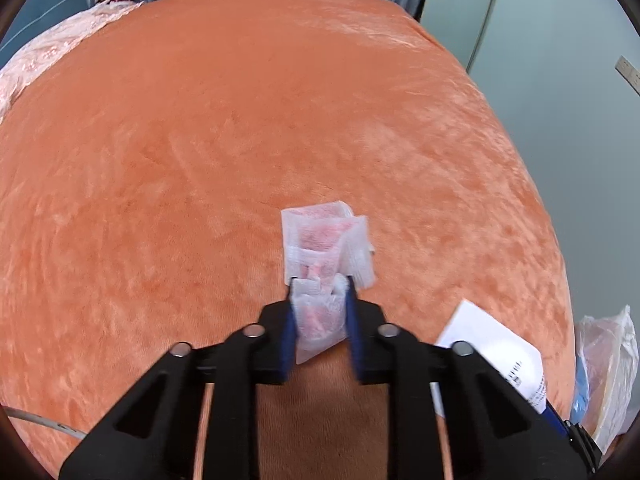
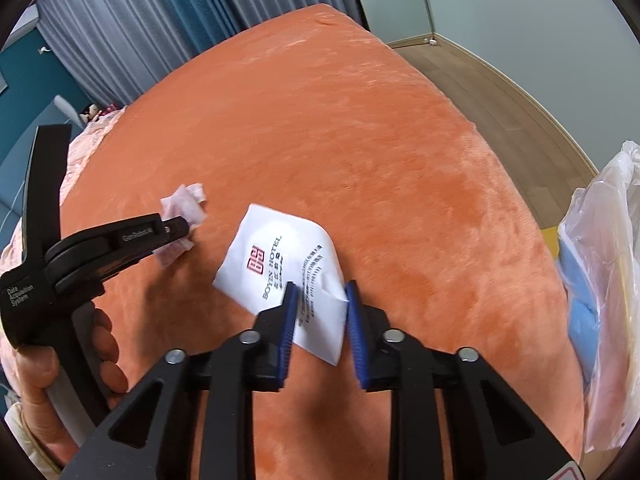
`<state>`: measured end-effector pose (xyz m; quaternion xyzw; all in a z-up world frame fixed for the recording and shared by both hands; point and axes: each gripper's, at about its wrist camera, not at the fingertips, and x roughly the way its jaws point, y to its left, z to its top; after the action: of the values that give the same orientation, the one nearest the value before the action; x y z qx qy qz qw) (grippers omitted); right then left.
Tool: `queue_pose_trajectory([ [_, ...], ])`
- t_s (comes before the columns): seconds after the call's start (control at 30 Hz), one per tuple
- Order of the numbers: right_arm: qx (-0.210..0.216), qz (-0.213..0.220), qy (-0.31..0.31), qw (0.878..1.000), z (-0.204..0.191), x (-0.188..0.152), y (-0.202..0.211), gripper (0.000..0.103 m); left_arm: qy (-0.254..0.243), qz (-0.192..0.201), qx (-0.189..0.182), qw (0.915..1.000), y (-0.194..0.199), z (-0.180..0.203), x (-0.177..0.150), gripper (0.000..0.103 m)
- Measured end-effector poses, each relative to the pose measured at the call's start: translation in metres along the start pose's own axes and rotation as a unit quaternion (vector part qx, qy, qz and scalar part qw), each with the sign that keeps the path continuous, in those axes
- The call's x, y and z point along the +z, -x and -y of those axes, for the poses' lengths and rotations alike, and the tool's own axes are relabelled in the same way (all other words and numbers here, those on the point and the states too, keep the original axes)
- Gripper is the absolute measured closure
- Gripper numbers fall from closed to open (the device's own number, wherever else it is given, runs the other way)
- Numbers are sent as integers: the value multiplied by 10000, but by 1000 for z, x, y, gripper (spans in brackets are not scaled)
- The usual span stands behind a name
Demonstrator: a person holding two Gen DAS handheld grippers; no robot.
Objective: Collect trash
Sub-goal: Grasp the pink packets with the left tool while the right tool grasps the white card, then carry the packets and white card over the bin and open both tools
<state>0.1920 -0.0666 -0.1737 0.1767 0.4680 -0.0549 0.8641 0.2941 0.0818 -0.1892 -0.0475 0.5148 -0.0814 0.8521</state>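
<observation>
Crumpled white tissue (image 1: 320, 264) and printed hotel paper (image 2: 288, 276) lie on the orange blanket (image 1: 240, 120).

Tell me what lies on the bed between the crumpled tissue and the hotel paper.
Nothing: between the tissue and the paper only bare orange blanket shows, clearest in the right wrist view.

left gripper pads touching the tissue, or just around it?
Touching. In the left wrist view the left gripper has both blue pads pressed on the crumpled tissue, bunching it between them above the orange blanket.
</observation>
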Motion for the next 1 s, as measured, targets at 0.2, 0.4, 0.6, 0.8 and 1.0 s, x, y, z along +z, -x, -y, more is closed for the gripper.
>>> queue_pose_trajectory([
  [0.2, 227, 56, 106, 9997, -16, -11, 28, 91, 102, 160, -110, 9998, 36, -5, -13, 90],
  [0.4, 394, 219, 186, 9988, -28, -28, 72, 92, 145, 316, -251, 9991, 87, -5, -38, 90],
  [0.6, 478, 447, 335, 9973, -34, -42, 122, 92, 118, 312, -358, 9988, 130, 0, -73, 90],
  [0.8, 477, 660, 373, 9960, -26, -57, 163, 92, -150, 417, -459, 9980, 172, 17, -101, 90],
  [1.0, 324, 947, 212, 9947, 3, -63, 199, 92, -472, 555, -640, 9953, 211, 45, -117, 90],
])
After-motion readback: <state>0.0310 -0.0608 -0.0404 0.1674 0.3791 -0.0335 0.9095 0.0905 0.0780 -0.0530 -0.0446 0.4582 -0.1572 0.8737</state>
